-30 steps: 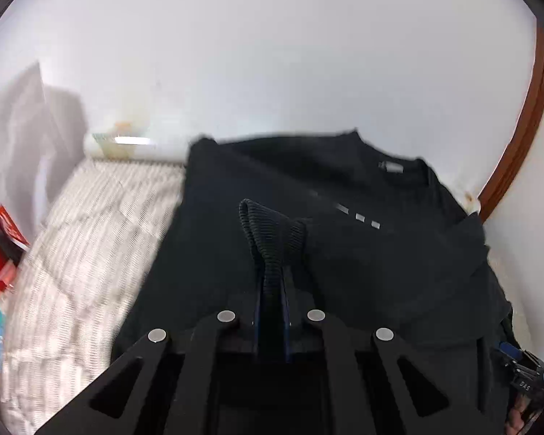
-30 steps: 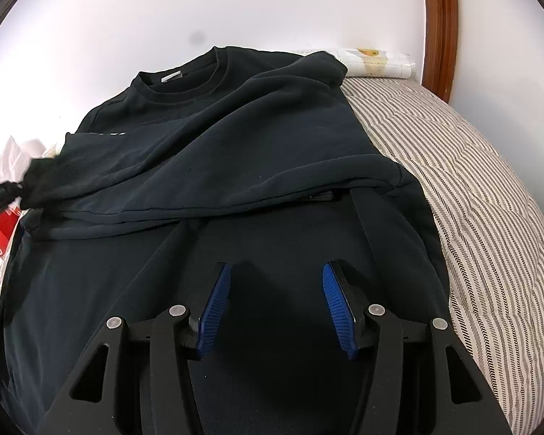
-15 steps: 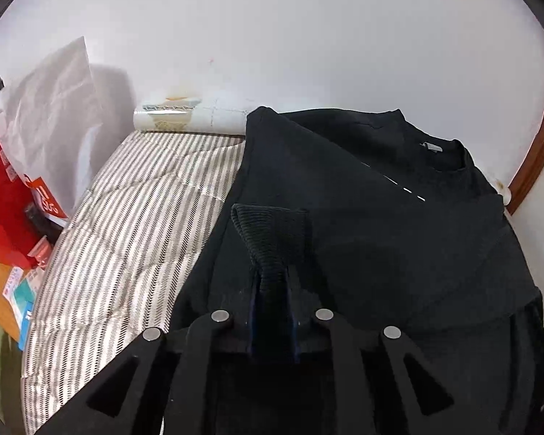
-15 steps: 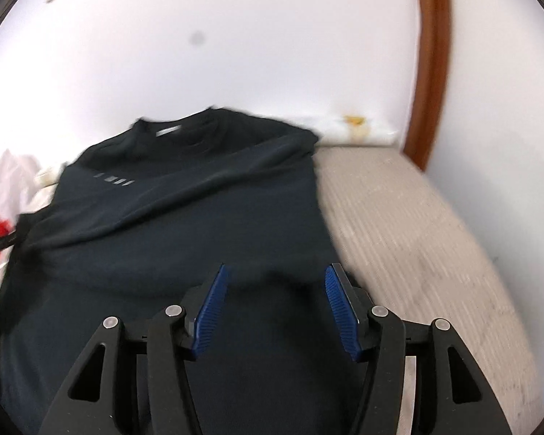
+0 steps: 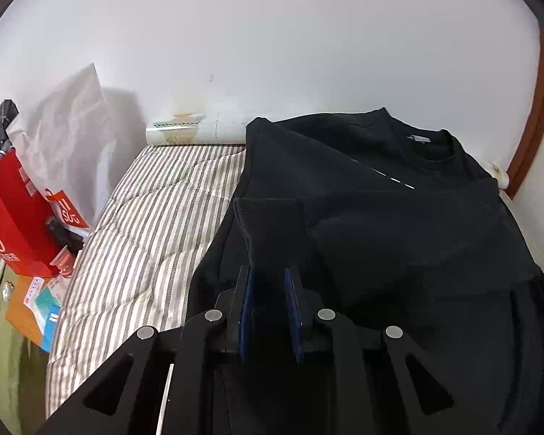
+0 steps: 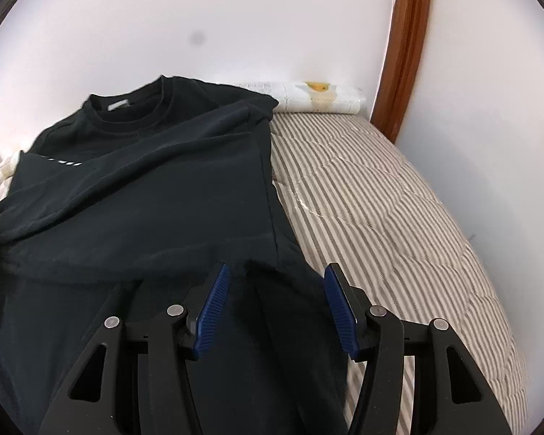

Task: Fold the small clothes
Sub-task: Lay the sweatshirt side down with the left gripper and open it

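A black sweatshirt lies flat on the striped bed, neck toward the wall, with a sleeve folded across its chest. The ribbed sleeve cuff rests on the shirt's left side and tapers down between the pads of my left gripper. Those jaws stand slightly apart, their blue inner faces show, and the pads do not press the cuff. In the right wrist view my right gripper hovers open over the lower right part of the sweatshirt, beside its folded edge, with nothing held.
Left of the bed are a red box, a white bag and small packets on the floor. A rolled white pad lies at the head against the wall. A brown wooden frame rises at the right. Bare striped mattress lies right of the shirt.
The left jaws, pinched tight on the upright cuff a second ago, have parted a little and the cuff now sits flatter. The right gripper rose slightly, still open.
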Available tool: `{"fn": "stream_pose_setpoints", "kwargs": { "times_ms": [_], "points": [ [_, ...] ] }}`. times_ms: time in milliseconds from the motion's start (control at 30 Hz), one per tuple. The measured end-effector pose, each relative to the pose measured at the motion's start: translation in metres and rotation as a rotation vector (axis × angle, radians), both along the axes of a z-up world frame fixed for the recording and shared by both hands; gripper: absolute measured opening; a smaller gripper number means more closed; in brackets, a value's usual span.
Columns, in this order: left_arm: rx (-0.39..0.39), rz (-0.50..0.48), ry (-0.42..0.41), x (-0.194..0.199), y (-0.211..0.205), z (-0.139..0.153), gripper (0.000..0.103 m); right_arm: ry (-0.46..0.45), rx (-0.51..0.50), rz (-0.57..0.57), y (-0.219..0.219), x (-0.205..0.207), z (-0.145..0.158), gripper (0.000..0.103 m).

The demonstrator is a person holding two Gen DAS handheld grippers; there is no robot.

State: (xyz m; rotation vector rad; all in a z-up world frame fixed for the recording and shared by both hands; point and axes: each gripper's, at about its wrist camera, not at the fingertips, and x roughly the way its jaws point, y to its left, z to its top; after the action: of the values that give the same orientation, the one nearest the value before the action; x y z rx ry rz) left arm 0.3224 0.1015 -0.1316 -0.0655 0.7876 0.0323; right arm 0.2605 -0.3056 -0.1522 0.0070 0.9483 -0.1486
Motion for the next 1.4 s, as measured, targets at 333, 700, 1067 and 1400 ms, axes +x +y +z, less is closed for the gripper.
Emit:
{"fn": "stream_pose_setpoints", "kwargs": {
  "times_ms": [333, 700, 1067, 1400],
  "points": [
    [-0.01, 0.036, 0.011, -0.073, -0.005, 0.011, 0.017, -0.036, 0.042, -0.021, -0.017, -0.075, 0.017, 0.054],
    [-0.078, 0.04, 0.069, -0.163, 0.011, -0.017, 0.045, 0.023, 0.126, 0.028, -0.029, -0.146, -0.011, 0.057],
    [-0.139, -0.049, 0.078, -0.216, 0.016, -0.032, 0.053, -0.017, 0.141, 0.012, -0.043, -0.194, -0.001, 0.059],
    [-0.189, -0.03, 0.081, -0.217, 0.011, -0.045, 0.053, -0.039, 0.242, 0.018, -0.048, -0.207, -0.003, 0.06]
  ]
}}
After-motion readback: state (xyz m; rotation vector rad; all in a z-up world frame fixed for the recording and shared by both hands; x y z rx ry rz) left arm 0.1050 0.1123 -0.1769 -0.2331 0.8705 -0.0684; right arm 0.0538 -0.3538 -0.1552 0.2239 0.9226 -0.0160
